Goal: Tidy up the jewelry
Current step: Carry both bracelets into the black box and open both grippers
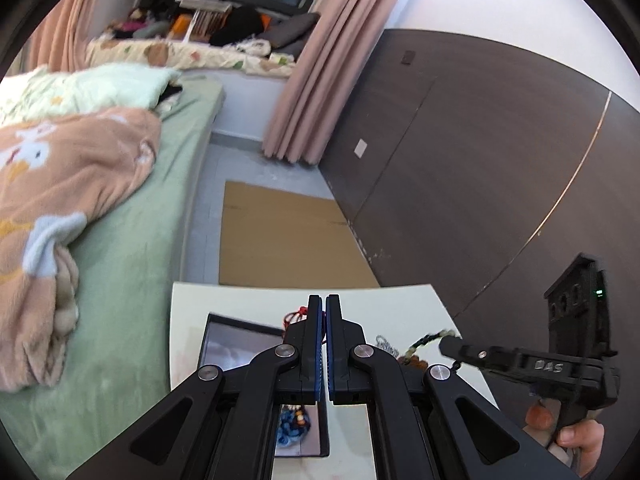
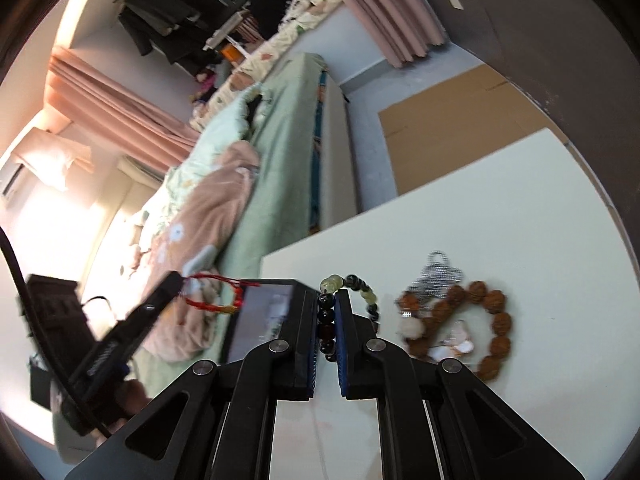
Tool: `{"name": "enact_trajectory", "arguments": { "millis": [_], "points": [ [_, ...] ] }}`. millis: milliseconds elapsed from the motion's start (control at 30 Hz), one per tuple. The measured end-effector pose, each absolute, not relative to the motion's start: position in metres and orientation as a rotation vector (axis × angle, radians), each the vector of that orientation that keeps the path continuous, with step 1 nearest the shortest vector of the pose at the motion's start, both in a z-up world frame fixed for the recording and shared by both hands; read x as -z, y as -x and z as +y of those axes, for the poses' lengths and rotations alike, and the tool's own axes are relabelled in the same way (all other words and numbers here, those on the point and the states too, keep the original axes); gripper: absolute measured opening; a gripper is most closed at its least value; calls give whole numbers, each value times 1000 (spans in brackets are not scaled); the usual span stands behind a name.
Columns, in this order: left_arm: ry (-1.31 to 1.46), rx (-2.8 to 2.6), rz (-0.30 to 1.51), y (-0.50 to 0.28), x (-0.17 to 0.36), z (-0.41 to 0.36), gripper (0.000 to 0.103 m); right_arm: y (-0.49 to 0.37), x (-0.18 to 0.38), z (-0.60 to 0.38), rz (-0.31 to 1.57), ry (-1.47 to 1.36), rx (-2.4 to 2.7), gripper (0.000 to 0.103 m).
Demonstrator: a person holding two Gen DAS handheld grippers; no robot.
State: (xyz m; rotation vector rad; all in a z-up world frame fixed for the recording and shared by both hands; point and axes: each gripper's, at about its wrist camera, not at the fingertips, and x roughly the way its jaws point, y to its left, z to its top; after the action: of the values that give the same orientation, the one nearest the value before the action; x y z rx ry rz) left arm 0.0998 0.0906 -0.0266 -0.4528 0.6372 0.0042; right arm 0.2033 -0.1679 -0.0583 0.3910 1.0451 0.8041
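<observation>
A: The right claw (image 2: pixel 325 322) is clamped on a dark and pale green bead bracelet (image 2: pixel 352 286), lifted above the white surface (image 2: pixel 500 216). The left claw (image 2: pixel 176 280) pinches a red string bracelet (image 2: pixel 212 294).

B: Yep, its jaws are nearly together. And the rest?

A: A brown bead bracelet (image 2: pixel 494 320) lies on the surface, touching a silver chain (image 2: pixel 440 270). The black tray (image 1: pixel 228 344) sits beside them, with a blue piece (image 1: pixel 294 426) inside. The bed (image 1: pixel 132 240) is off to the left.
</observation>
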Motion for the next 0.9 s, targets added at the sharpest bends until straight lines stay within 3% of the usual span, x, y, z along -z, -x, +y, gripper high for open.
{"name": "enact_trajectory", "arguments": {
  "millis": [167, 200, 267, 300, 767, 833, 867, 900],
  "points": [
    [451, -19, 692, -103, 33, 93, 2, -194, 47, -148, 1000, -424, -873, 9],
    [446, -30, 694, -102, 33, 94, 9, -192, 46, -144, 992, -428, -888, 9],
    [437, -65, 697, -100, 32, 96, 59, -191, 44, -139, 985, -435, -912, 10],
    [452, -71, 687, -98, 32, 99, 103, -189, 43, -134, 981, -438, -925, 10],
    [543, -167, 627, -79, 24, 139, 102, -170, 41, -78, 944, -485, -1085, 11],
    [561, -167, 617, -77, 23, 144, 103, -167, 38, -69, 950, -473, -1124, 45],
    [581, -170, 602, -75, 22, 149, 103, -167, 37, -66, 969, -445, -1090, 72],
    [585, -187, 600, -73, 21, 151, 103, -167, 39, -68, 965, -437, -1059, 85]
  ]
}}
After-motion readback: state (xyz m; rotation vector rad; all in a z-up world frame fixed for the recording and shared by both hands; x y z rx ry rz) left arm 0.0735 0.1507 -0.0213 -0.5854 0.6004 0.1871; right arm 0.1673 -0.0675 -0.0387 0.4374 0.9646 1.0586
